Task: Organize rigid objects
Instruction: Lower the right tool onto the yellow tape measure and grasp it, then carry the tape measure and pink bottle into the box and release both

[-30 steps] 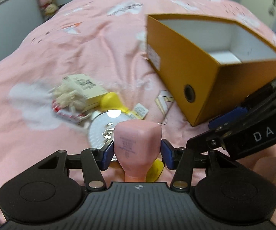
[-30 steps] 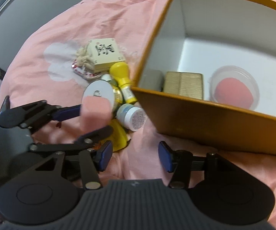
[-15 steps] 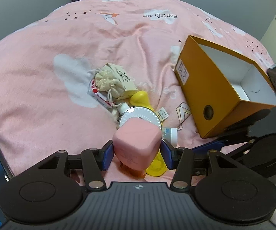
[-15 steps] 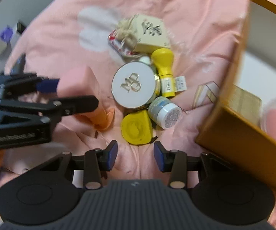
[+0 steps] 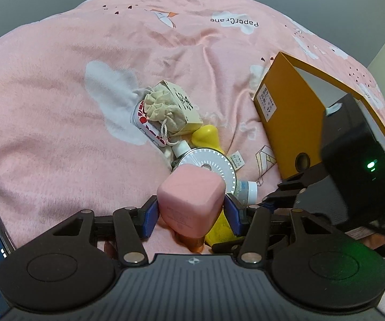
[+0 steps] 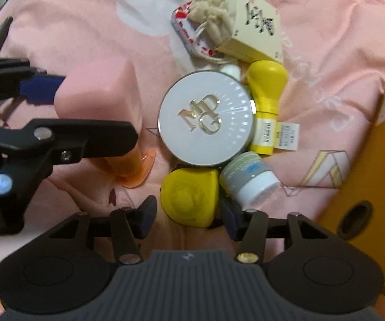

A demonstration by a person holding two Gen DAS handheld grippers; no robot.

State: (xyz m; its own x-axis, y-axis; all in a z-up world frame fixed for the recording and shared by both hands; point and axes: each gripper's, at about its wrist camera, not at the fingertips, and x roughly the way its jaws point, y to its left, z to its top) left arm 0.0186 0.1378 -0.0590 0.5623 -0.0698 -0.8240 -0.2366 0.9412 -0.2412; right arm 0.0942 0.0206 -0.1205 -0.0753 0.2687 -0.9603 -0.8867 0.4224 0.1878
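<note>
The pink bed cover (image 5: 58,101) carries a cluster of small rigid things and, to their right, the orange box (image 5: 280,107), lying open; its inside is mostly hidden from both views, so its contents cannot be told. The step in hand appears to be gathering items for that box.

The left claw (image 5: 191,211) grips the pink-capped bottle (image 5: 191,200) by its square cap, pads pressed to both sides, above the cover and just beside the cluster.

The right claw (image 6: 188,211) is opening, its pads astride the yellow cap-shaped piece (image 6: 189,195) without pressing it. The next move likely calls for closing squarely on this piece without nudging the small white-lidded jar (image 6: 248,182) that touches it.

In the cluster, the round white compact (image 6: 206,119) lies centrally, the cream carton (image 6: 256,34) and drawstring pouch (image 6: 211,18) beyond it, the yellow-topped tube (image 6: 266,107) alongside.
</note>
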